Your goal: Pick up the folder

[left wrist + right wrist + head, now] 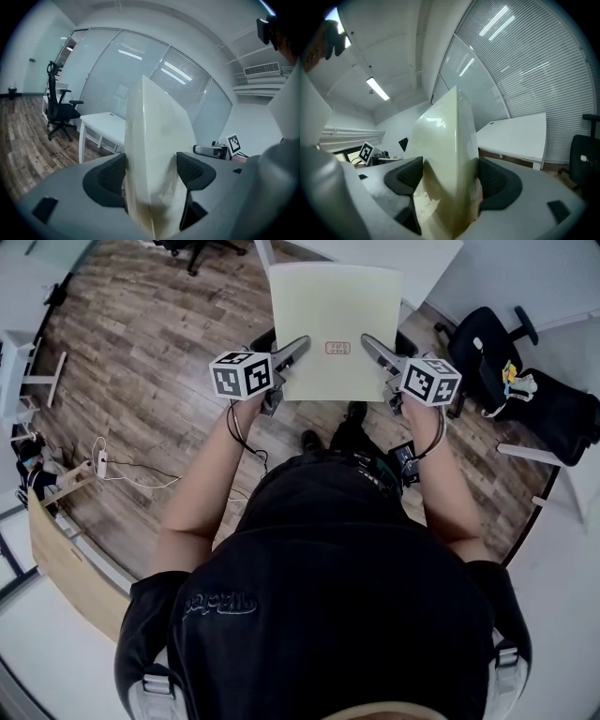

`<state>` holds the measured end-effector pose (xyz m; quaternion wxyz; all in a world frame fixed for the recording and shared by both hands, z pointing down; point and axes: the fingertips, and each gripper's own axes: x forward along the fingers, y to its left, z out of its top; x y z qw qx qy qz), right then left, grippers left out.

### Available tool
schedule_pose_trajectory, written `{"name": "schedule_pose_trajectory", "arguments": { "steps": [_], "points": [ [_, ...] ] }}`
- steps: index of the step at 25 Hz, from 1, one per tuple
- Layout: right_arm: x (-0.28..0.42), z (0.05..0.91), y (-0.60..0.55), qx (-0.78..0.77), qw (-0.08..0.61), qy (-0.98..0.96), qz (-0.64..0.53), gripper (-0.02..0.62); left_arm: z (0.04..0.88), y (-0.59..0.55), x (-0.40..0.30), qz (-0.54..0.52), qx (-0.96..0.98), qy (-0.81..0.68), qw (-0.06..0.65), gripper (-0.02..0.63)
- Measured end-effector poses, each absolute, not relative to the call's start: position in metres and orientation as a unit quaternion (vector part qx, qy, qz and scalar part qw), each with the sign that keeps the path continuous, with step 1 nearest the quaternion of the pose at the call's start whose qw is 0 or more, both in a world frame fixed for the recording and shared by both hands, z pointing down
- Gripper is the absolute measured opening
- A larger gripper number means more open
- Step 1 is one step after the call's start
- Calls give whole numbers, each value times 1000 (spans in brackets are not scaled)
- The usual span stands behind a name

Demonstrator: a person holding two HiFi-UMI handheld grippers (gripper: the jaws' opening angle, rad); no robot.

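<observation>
Head view: the left tool [296, 347] is clamped on the left edge of the pale yellow folder [336, 324]. The folder is held up in the air, nearly flat to the camera, above the wooden floor [141, 362]. The right tool [369, 343] pinches the folder's right edge. The left gripper view and the right gripper view each show both jaws pressed against the folder, seen edge-on. A black office chair [487, 348] stands at far right.
</observation>
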<state>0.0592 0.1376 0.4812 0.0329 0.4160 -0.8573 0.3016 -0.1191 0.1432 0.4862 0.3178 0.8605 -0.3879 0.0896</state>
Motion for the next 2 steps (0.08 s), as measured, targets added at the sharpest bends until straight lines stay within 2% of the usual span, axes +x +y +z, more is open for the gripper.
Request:
{"name": "schedule_pose_trajectory", "arguments": {
  "steps": [2],
  "points": [
    [46, 484, 154, 418, 32, -857, 300, 354, 489, 158, -132, 90, 862, -387, 316, 350]
  ]
}}
